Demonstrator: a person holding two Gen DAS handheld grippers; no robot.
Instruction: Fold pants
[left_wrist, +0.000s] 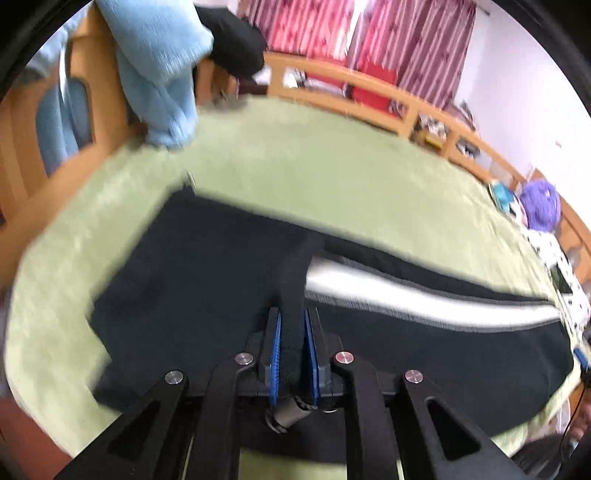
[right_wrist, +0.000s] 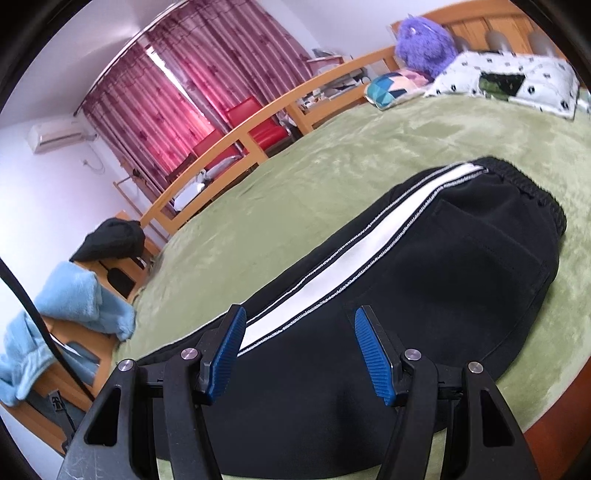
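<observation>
Two hand-held grippers at black pants on a green bed.

The left hand-held gripper (left_wrist: 293, 332), low in its frame, is pinched tight on a raised fold of the pants (right_wrist: 424, 266). The right hand-held gripper (right_wrist: 299, 347) hovers with jaws wide apart, holding nothing. The pants lie flat on the bed (right_wrist: 295, 177), white side stripe (right_wrist: 351, 266) running diagonally. The thin pinch could slip, spoiling the fold.
</observation>
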